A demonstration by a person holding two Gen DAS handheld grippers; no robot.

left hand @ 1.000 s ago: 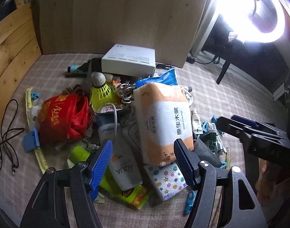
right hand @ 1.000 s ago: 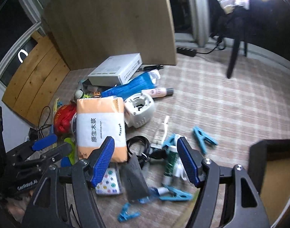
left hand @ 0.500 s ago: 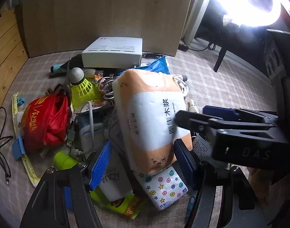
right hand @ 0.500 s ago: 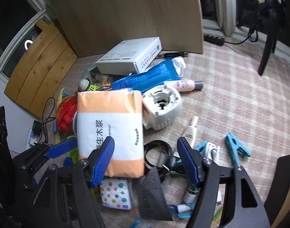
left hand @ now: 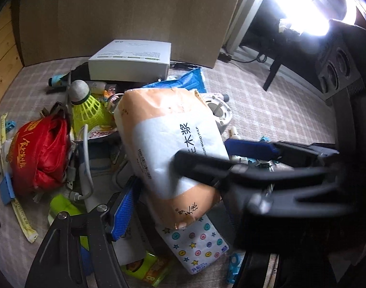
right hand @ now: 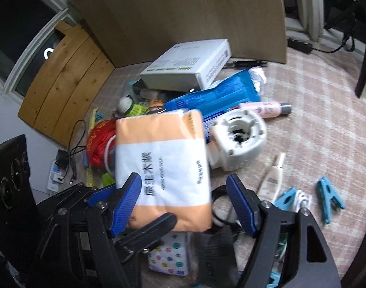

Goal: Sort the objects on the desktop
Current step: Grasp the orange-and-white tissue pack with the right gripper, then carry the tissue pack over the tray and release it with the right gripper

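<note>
our left gripper now clamps the tissue pack, raised and tilted off the pile since a second ago; right gripper stays apart. sorting begins.

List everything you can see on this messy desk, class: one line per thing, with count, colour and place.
tissue pack: 1, orange and white, middle, between the grippers' fingers
box: 1, white, back of pile
shuttlecock: 1, yellow, left of pack
bag: 1, red, far left
wrapper: 1, blue, behind pack
tube: 1, pink, right of wrapper
plastic drum: 1, white, right of pack
pegs: at least 2, blue, far right
dotted packet: 1, white, under pack's near end
left gripper: black, blue pads, one finger hidden
right gripper: black, blue pads, open
</note>
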